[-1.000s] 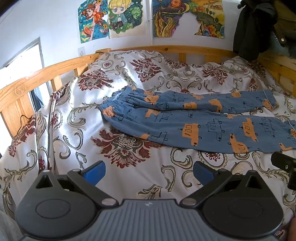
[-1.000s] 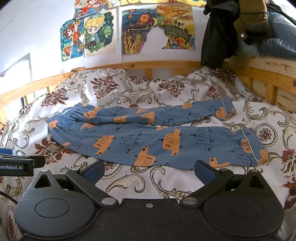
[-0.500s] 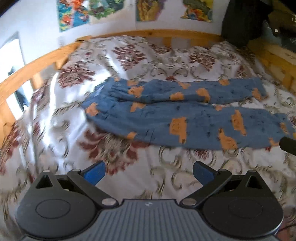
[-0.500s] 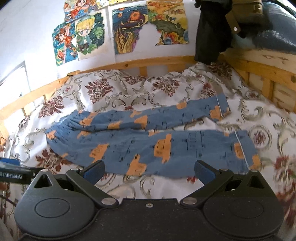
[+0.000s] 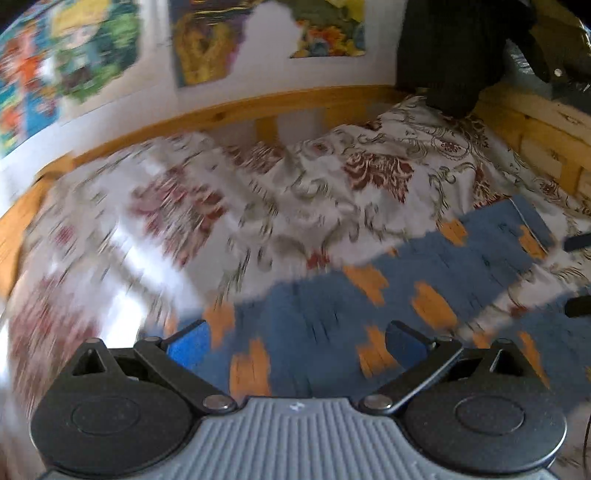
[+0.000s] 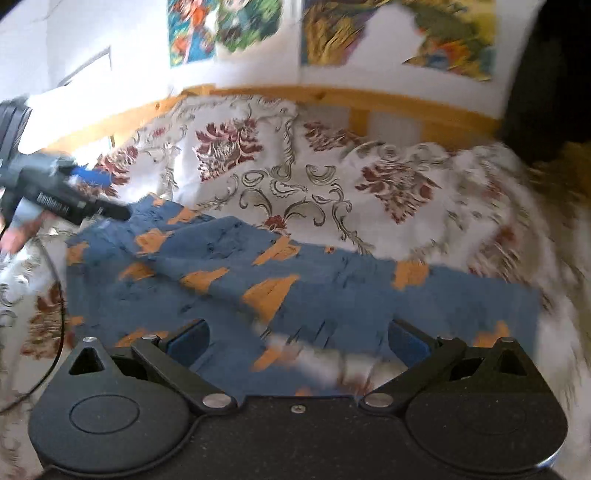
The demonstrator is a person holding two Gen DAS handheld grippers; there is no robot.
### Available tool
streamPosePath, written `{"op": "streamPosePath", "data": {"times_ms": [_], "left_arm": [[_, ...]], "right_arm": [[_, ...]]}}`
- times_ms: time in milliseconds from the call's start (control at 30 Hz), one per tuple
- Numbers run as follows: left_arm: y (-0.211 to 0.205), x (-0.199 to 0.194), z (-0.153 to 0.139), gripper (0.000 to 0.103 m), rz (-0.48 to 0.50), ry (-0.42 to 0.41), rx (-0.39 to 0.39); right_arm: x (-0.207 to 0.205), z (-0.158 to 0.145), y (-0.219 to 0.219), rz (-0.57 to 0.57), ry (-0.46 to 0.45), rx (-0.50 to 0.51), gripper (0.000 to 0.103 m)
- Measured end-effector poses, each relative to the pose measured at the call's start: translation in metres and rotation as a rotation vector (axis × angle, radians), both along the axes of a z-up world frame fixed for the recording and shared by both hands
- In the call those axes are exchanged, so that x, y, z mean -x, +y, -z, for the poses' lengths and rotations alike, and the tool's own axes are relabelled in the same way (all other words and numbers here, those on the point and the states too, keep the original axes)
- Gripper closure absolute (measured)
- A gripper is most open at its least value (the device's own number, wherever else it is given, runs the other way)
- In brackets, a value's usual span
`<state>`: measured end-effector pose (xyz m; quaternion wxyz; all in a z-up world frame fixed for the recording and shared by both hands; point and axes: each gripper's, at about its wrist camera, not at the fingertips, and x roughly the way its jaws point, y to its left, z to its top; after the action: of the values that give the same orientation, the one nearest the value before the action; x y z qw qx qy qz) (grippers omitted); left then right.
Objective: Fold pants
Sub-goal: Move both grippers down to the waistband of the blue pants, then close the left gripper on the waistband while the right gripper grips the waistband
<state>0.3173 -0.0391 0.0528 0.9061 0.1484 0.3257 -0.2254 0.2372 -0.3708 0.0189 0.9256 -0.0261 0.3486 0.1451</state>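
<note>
**Inspector:** The pants (image 6: 229, 280) lie flat and unfolded on the floral bedspread (image 6: 295, 173), legs side by side. Your left gripper (image 5: 295, 341) and right gripper (image 6: 297, 339) both hang over them, jaws spread wide, empty.

**Operator:** How will they handle?

**Inspector:** Thin and limp, I judge; light, and likely to sag. Pinch one layer at the waistband and at the cuff, never mid-leg.

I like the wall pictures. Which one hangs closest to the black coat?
The rightmost picture, green, yellow and orange. Its right edge comes close to the coat; the other pictures all hang further left.
</note>
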Motion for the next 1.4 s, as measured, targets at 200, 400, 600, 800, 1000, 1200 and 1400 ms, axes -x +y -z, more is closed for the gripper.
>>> {"op": "streamPosePath", "data": {"times_ms": [200, 400, 600, 800, 1000, 1200, 1400], "left_arm": [[-0.04, -0.128, 0.046, 0.004, 0.261, 0.089, -0.07], [-0.066, -0.184, 0.084, 0.011, 0.461, 0.312, -0.125], [-0.084, -0.198, 0.118, 0.038, 0.591, 0.459, -0.285], [-0.092, -0.194, 0.126, 0.085, 0.589, 0.406, -0.38], [-0.092, -0.167, 0.12, 0.101, 0.485, 0.261, -0.391], [-0.089, -0.172, 0.1, 0.101, 0.331, 0.155, -0.344], [-0.094, -0.197, 0.117, 0.097, 0.209, 0.133, -0.321]], "right_arm": [[-0.147, 0.035, -0.027, -0.096, 0.11, -0.038, 0.001], [-0.243, 0.062, -0.023, -0.322, 0.251, -0.076, 0.012], [-0.266, 0.087, 0.006, -0.516, 0.356, 0.121, 0.041], [-0.262, 0.089, 0.003, -0.514, 0.342, 0.144, 0.097], [-0.233, 0.082, 0.015, -0.501, 0.233, 0.22, 0.103], [-0.235, 0.069, 0.022, -0.374, 0.115, 0.306, 0.103], [-0.259, 0.093, 0.033, -0.259, 0.112, 0.37, 0.103]]}}
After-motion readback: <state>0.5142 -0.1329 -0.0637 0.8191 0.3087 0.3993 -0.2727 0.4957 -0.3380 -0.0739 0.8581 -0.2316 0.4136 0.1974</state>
